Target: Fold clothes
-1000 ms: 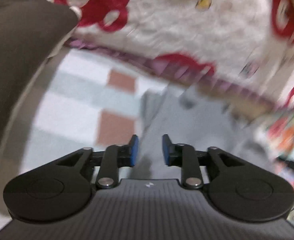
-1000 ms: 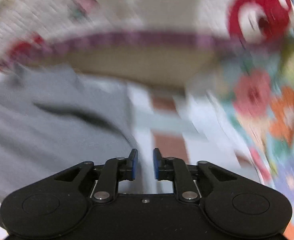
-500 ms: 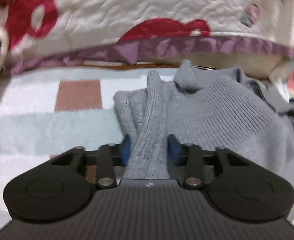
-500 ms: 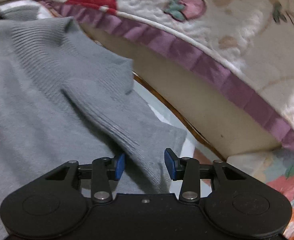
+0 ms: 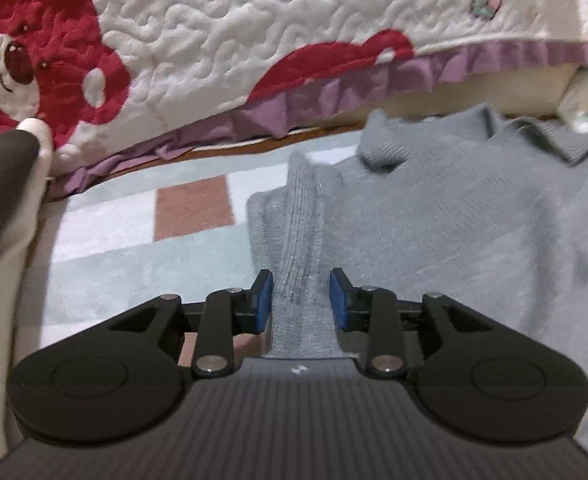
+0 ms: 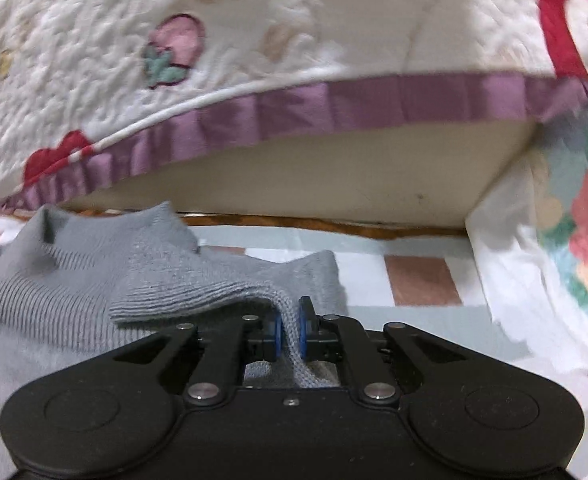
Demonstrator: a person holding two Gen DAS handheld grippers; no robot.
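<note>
A grey knitted sweater lies crumpled on a checked rug. In the left wrist view a ridge of the knit runs up between my left gripper's blue pads and fills the gap. The jaws are opening slightly but still touch the fabric on both sides. In the right wrist view my right gripper is shut on the ribbed edge of the sweater, which it lifts into a small peak. The rest of the sweater spreads to the left over the rug.
A white quilt with red bears and a purple frill hangs over the bed edge just behind the sweater, also in the right wrist view as the quilt. Floral fabric sits at the right. A dark and white cloth is at the left.
Both grippers have come down onto the sweater. The left one took a fold of knit between its pads. The right one went from open around the ribbed edge to shut on it.
</note>
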